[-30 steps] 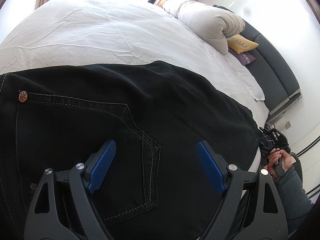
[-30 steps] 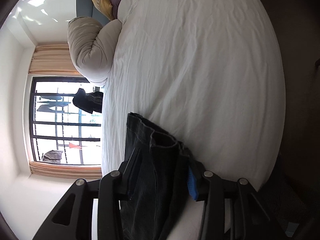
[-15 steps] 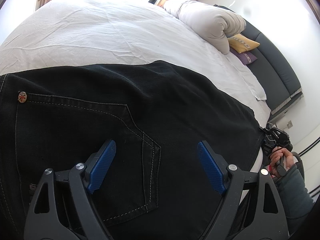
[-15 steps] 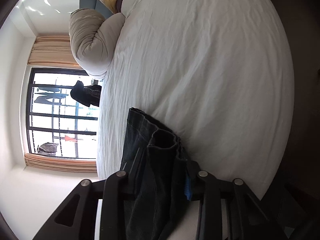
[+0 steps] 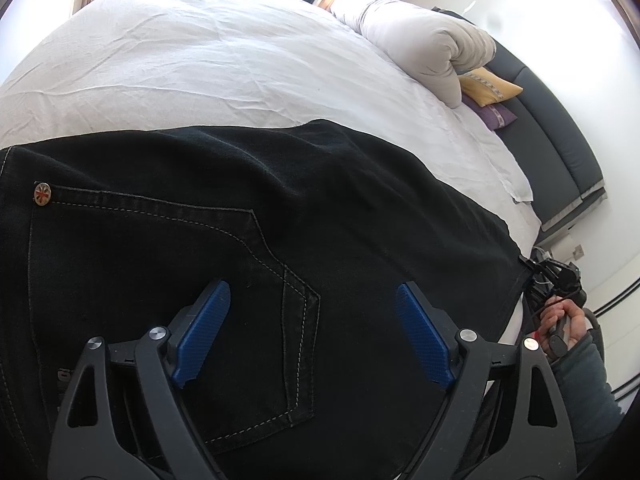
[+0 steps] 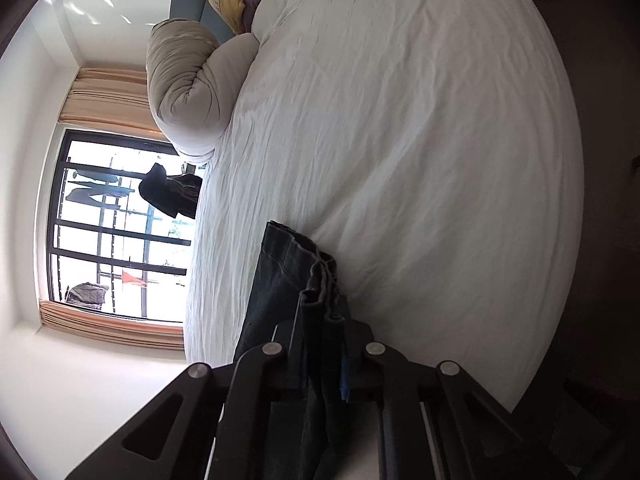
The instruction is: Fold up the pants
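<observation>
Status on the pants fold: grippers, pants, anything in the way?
Left gripper open above the pants, nothing held. Right gripper closing on the leg hems. Pants flat on the bed; nothing in the way.

The person is wearing a grey-green sleeve [image 5: 576, 372] and is working black tongs [image 5: 308, 312] showing silver screws and ribbed blue pads [image 5: 420, 336].

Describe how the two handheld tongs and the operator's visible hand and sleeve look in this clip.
Both tongs are black plastic linkage frames with silver pivot bolts. The left tongs carry textured blue pads on their fingers; on the right tongs only a sliver of blue pad edge shows. In the left wrist view, the hand comes out of a grey-green sleeve with a ribbed cuff, beside thin cables.
</observation>
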A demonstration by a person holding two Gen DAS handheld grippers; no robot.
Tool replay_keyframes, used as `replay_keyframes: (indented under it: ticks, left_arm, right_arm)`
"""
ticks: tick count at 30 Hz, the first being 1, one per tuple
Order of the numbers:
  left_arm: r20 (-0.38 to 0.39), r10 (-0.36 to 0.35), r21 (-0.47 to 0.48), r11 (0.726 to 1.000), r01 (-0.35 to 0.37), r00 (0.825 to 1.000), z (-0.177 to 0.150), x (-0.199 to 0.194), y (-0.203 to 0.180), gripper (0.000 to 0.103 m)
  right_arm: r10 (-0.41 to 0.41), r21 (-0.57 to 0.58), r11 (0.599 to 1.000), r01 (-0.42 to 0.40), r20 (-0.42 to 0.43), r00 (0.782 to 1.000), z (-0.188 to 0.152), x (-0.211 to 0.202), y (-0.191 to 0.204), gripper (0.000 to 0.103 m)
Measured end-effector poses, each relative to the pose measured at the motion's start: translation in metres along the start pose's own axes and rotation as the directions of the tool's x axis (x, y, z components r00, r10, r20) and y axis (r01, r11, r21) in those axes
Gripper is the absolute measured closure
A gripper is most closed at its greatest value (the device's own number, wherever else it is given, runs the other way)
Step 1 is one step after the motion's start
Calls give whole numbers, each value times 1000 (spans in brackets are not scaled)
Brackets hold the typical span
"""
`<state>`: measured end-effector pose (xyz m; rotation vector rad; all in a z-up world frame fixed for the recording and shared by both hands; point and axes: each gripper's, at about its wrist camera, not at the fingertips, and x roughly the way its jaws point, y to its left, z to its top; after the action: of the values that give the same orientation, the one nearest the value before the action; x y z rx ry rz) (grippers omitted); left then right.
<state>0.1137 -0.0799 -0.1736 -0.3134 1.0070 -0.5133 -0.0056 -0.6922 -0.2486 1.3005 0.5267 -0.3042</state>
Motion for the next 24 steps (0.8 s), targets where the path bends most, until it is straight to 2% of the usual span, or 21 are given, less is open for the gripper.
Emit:
replay_keyframes:
  ticks: [7, 9, 10, 12, 15, 16, 17, 18, 19, 20, 21, 23, 24]
  left_arm:
    - [1, -5, -10, 1000, 5, 1000, -1, 0, 0, 18]
    - [-3, -3, -19, 1000, 3, 1000, 0, 1, 0, 18]
    - [-9, 4, -27, 1000, -4, 1000, 1, 0, -2, 17]
    - [-28, 14, -55, 998, -15, 1000, 6, 0, -9, 17]
    - [-56, -67, -57, 996, 64, 996, 16, 11, -30, 17]
    - [-69, -97, -62, 994, 93, 993, 18, 18, -36, 17]
    - [-84, -136, -77, 989, 130, 987, 20, 27, -41, 17]
    - [-103, -169, -95, 983, 159, 980, 21, 39, -44, 17]
    - [-121, -181, -95, 981, 170, 976, 21, 50, -47, 17]
    - [-137, -164, -79, 985, 154, 977, 22, 60, -50, 16]
    - [-134, -144, -60, 989, 138, 980, 22, 65, -54, 15]
    - [-131, -159, -46, 987, 154, 979, 24, 68, -60, 4]
    - [-136, -156, -32, 988, 153, 978, 24, 69, -61, 4]
  right_arm:
    - [-51, -155, 986, 55, 32, 998, -8, -4, 40, 91]
    - [-60, -264, 962, 68, 38, 997, -19, -5, 68, 91]
    - [-63, -344, 936, 71, 34, 997, -28, -4, 87, 91]
    - [-65, -522, 851, 58, 6, 998, -58, 2, 128, 91]
    - [-86, -735, 678, -11, -94, 992, -121, 22, 176, 91]
    - [-108, -807, 589, -52, -142, 984, -149, 30, 188, 91]
    - [-139, -873, 478, -94, -181, 974, -180, 37, 198, 91]
    - [-177, -912, 385, -144, -226, 958, -210, 44, 202, 91]
    - [-213, -932, 310, -188, -261, 942, -238, 50, 201, 91]
    - [-247, -939, 263, -222, -287, 925, -258, 56, 198, 91]
    - [-273, -937, 257, -237, -305, 912, -271, 63, 191, 91]
    - [-292, -922, 312, -229, -322, 900, -277, 72, 178, 91]
    - [-283, -912, 345, -223, -327, 902, -273, 71, 173, 91]
